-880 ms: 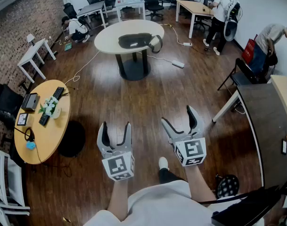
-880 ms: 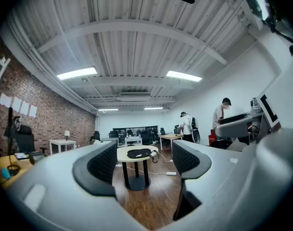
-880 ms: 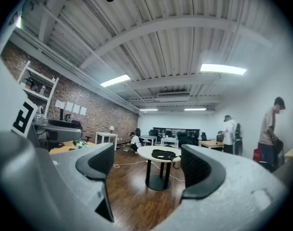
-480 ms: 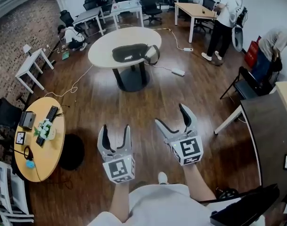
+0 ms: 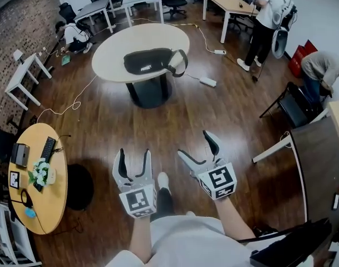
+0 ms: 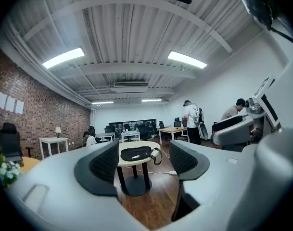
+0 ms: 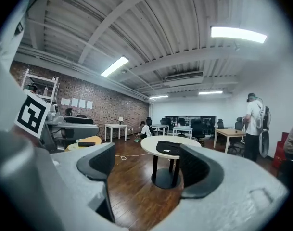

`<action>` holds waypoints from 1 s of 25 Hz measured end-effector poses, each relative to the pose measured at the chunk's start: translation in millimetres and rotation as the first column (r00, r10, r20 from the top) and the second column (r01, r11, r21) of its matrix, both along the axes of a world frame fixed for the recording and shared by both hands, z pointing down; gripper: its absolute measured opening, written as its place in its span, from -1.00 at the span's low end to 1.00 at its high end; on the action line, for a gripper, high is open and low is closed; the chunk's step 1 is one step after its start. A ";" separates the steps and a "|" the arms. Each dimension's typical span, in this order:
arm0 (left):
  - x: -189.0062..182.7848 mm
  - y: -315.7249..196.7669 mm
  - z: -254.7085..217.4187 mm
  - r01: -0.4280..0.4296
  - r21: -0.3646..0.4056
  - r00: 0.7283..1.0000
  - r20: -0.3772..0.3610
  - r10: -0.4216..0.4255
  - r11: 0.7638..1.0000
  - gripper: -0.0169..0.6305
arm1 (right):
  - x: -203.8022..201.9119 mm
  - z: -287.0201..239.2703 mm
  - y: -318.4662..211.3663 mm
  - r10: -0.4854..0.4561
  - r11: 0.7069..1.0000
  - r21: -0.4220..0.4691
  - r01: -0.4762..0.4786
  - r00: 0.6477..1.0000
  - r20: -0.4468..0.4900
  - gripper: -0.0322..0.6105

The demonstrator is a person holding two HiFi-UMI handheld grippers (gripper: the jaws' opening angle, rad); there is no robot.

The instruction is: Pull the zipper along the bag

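A black bag with a strap lies on a round cream table some way ahead across the wooden floor. The left gripper view shows the bag between its fingers, far off; the right gripper view shows the bag too. My left gripper and right gripper are held out in front of the person's body, both open and empty, well short of the table.
A round yellow table with a keyboard, flowers and small devices stands at the left. A dark desk and a black chair are at the right. Cables trail over the floor. Several people work at the room's far side.
The view has advanced toward the round table, so the bag now sits lower and larger. Both grippers stay open and have shifted slightly lower and leftward in the frame.
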State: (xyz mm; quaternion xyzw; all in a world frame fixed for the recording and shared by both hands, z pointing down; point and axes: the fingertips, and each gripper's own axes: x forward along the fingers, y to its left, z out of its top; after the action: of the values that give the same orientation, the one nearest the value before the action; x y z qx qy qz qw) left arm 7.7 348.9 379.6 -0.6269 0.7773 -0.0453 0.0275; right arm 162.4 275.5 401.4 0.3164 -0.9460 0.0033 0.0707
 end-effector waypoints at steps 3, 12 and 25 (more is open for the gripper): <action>-35.0 -66.9 -10.1 -0.046 0.008 0.999 0.016 0.046 0.999 0.09 | -36.0 -10.6 -60.4 0.014 1.000 0.003 -0.014 1.000 0.010 0.34; -146.5 -215.9 -28.5 -0.117 0.041 0.993 -0.028 0.118 0.992 0.06 | -149.3 -48.9 -200.0 0.040 0.995 0.086 -0.042 0.999 0.025 0.27; -184.6 -410.2 19.4 -0.214 -0.059 0.974 -0.086 0.209 0.975 -0.03 | -192.0 5.5 -391.6 0.075 0.997 -0.014 -0.075 0.996 0.038 0.19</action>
State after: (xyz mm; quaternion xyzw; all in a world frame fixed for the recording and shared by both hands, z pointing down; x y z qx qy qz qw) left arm -176.9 -61.2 399.0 -0.7080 0.7046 -0.0434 -0.0200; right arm -29.6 -116.0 406.9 0.3511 -0.9346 0.0181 0.0541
